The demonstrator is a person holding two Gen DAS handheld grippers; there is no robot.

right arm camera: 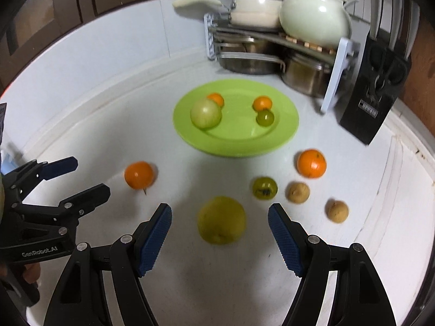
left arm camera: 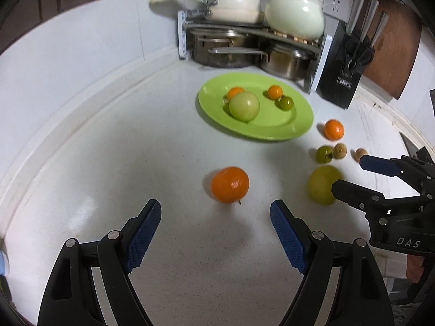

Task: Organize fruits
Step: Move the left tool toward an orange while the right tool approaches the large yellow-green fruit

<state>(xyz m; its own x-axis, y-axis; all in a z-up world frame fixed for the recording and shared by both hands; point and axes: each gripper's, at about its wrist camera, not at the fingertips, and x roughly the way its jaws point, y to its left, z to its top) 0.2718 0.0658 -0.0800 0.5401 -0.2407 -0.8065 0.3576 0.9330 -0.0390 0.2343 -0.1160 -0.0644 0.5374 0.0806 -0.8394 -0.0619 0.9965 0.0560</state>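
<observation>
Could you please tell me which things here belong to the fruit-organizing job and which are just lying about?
Belong to the job:
- green plate, four fruits on it
- orange
- yellow-green fruit
- second orange
- small green fruit
- two brown fruits

Lying about:
- pot rack
- knife block
- white jar

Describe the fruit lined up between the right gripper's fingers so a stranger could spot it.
Start at the green plate. On the counter in front of it lie six loose fruits. The yellow-green fruit lies nearest the camera and is the biggest of them, dull yellow-green beside oranges and smaller brown ones.
</observation>
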